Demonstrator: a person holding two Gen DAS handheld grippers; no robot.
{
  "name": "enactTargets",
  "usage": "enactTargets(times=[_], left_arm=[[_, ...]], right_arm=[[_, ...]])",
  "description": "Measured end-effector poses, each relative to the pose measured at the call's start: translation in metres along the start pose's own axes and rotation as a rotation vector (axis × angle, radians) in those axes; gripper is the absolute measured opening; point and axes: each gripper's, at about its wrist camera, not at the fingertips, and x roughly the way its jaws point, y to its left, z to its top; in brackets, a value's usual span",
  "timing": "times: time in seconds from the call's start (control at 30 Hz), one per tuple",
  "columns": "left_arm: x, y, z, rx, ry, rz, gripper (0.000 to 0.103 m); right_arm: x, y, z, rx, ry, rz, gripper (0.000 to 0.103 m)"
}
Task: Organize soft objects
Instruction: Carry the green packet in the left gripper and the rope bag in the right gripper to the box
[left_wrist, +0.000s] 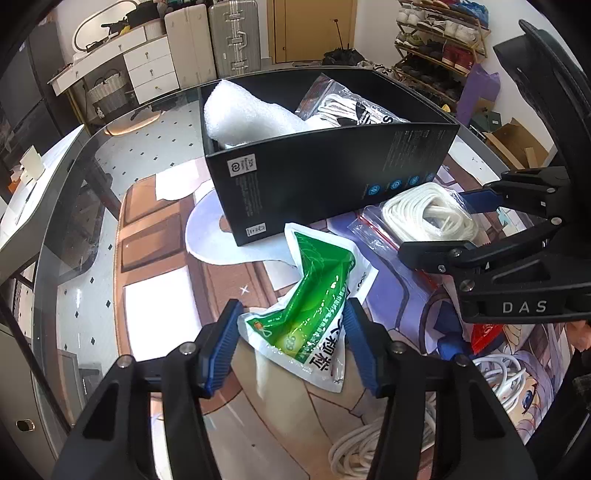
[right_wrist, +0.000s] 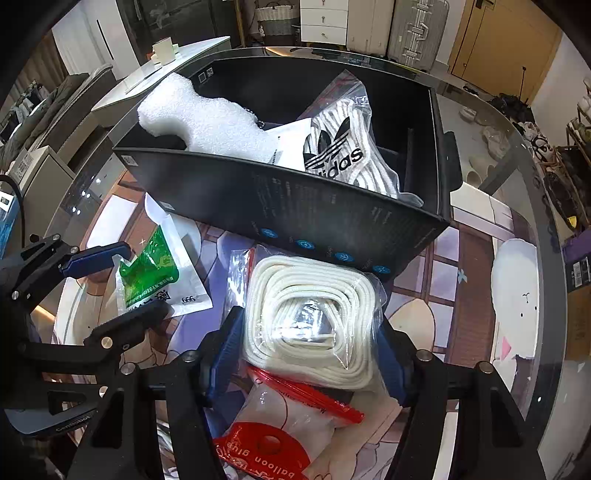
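A green and white pouch (left_wrist: 310, 295) lies crumpled on the printed mat, and my left gripper (left_wrist: 291, 347) is shut on its lower part, both blue pads against its sides. The right wrist view shows the same pouch (right_wrist: 147, 269) pinched in the left gripper (right_wrist: 144, 280). A clear bag of coiled white rope (right_wrist: 310, 295) sits in front of the black box (right_wrist: 295, 199). My right gripper (right_wrist: 306, 354) is shut on it, pads pressing the bag from both sides. The box holds white foam (right_wrist: 207, 122) and a bagged Adidas item (right_wrist: 340, 147).
A red balloon glue packet (right_wrist: 266, 450) lies under the rope bag, close to my right gripper. Loose white cable (left_wrist: 369, 443) is on the mat at the near right. The round glass table's edge (left_wrist: 55, 266) curves along the left. Furniture and suitcases stand beyond.
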Motion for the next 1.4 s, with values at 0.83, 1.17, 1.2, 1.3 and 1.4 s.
enactTargets(times=[0.83,1.17,1.2,1.3,1.4], left_arm=[[-0.025,-0.002,-0.007,-0.047,-0.025,0.0,0.033],[-0.046,0.006,-0.007,-0.097,-0.059,0.004,0.033],[-0.048,0.006,-0.007,-0.097,-0.063,0.008,0.033],[-0.055,0.004,-0.005,-0.095,-0.071,0.012,0.033],[-0.06,0.003,-0.003,-0.102,-0.08,0.019,0.033]], right_arm=[[-0.057,-0.016,-0.016,-0.009,-0.071,0.1,0.056],[-0.078,-0.007,-0.026,-0.026,-0.101,0.1,0.056],[-0.081,-0.008,-0.028,-0.028,-0.105,0.1,0.056],[-0.087,-0.008,-0.031,-0.04,-0.106,0.099,0.056],[-0.096,-0.008,-0.035,-0.04,-0.118,0.095,0.056]])
